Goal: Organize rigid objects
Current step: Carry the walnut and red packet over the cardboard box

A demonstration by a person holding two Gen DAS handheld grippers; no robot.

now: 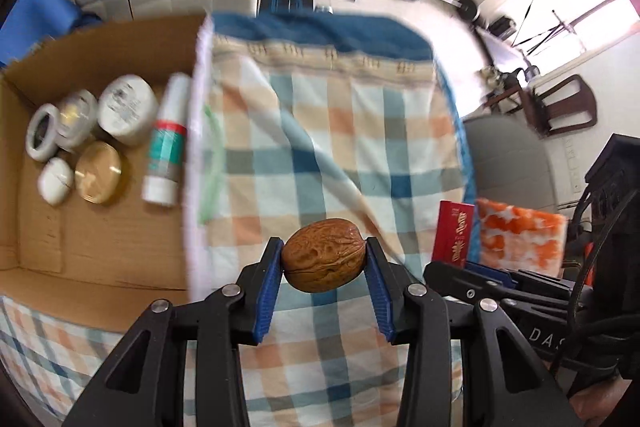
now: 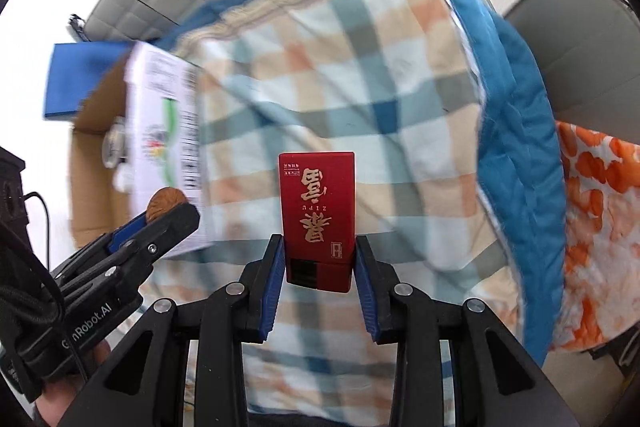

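My left gripper (image 1: 324, 259) is shut on a brown walnut (image 1: 323, 255) and holds it above the checked blanket (image 1: 320, 131), right of the cardboard box (image 1: 92, 227). My right gripper (image 2: 319, 259) is shut on a red box with gold characters (image 2: 317, 211), held upright over the blanket. The red box also shows at the right of the left wrist view (image 1: 455, 231). The left gripper with the walnut (image 2: 164, 205) shows at the lower left of the right wrist view.
The cardboard box holds several white jars (image 1: 127, 109), a gold-lidded tin (image 1: 98, 171), a small white case (image 1: 56, 181) and a white tube (image 1: 166, 143). Its white flap (image 2: 160, 147) stands up. An orange patterned cloth (image 2: 600, 227) lies right of the blanket.
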